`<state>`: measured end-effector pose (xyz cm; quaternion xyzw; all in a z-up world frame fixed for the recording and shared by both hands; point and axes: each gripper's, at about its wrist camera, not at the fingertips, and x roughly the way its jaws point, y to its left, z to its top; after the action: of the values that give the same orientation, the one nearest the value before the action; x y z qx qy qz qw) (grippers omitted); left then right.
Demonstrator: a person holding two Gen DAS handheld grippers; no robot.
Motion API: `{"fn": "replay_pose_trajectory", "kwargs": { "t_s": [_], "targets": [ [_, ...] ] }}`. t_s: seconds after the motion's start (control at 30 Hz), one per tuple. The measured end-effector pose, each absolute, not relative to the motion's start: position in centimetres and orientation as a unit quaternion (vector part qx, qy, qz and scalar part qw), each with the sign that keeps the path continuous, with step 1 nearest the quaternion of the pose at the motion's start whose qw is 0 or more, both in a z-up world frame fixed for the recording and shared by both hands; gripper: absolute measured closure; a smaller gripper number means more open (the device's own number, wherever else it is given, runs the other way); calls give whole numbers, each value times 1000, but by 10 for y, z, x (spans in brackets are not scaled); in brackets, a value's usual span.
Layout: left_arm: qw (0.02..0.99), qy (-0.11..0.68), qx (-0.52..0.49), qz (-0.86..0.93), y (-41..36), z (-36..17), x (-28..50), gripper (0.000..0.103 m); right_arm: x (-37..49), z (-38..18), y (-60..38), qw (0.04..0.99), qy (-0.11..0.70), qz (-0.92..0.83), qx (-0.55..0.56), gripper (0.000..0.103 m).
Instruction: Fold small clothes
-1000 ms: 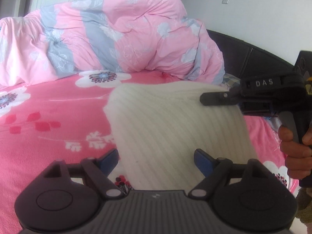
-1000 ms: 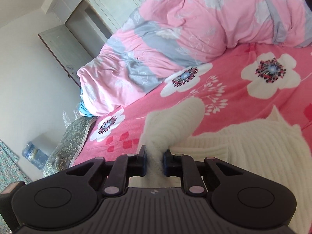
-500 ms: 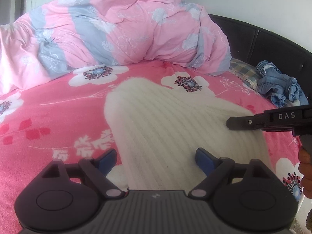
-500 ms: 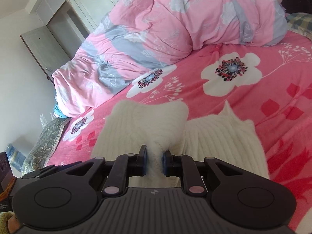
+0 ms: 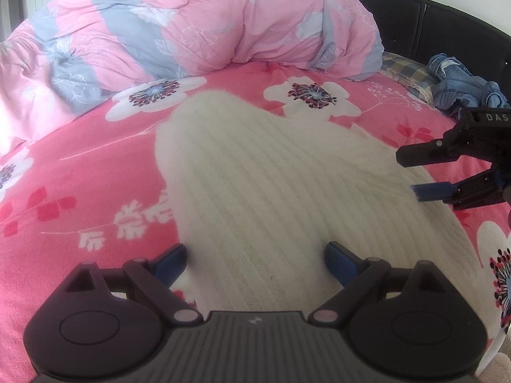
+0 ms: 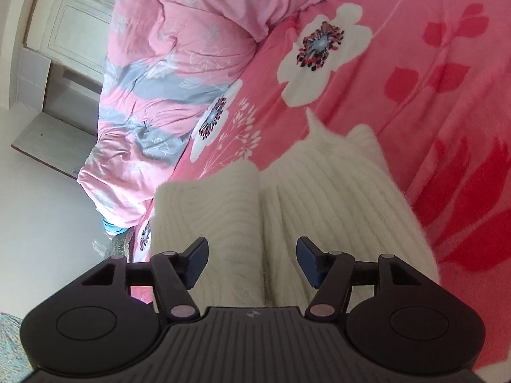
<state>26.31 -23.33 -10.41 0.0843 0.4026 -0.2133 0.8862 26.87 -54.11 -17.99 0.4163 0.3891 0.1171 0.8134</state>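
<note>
A white ribbed knit garment (image 5: 271,185) lies flat on the pink flowered bed sheet (image 5: 80,191). My left gripper (image 5: 255,263) is open and empty, low over the garment's near edge. My right gripper (image 5: 407,172) shows at the right of the left wrist view, open, above the garment's right edge. In the right wrist view the right gripper (image 6: 252,260) is open over the garment (image 6: 319,191), where a folded-over flap (image 6: 207,204) lies on the left part.
A bunched pink and grey duvet (image 5: 191,22) lies at the back of the bed. Blue denim clothes (image 5: 463,83) lie on a checked pillow by the black headboard (image 5: 447,25). A white wardrobe (image 6: 64,48) stands beyond the bed's far side.
My right gripper has opened and let go of the white garment part it held; that part now lies folded over the garment. The right gripper has moved right and lower.
</note>
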Motion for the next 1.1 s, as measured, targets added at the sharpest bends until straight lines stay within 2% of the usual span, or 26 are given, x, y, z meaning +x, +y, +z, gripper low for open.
{"fn": "replay_pose_trajectory", "kwargs": {
  "t_s": [0.1, 0.5, 0.77, 1.1],
  "targets": [
    [887, 403, 86, -209, -235, -105, 263, 7, 286, -204, -535, 785, 440, 123, 419, 0],
    [888, 402, 89, -207, -237, -106, 264, 7, 310, -200, -504, 770, 483, 161, 385, 0],
    [885, 410, 89, -201, -240, -106, 268, 7, 312, -194, -480, 809, 451, 183, 330, 0],
    [886, 388, 86, -238, -297, -75, 264, 7, 276, -125, -524, 864, 387, 178, 268, 0]
  ]
}}
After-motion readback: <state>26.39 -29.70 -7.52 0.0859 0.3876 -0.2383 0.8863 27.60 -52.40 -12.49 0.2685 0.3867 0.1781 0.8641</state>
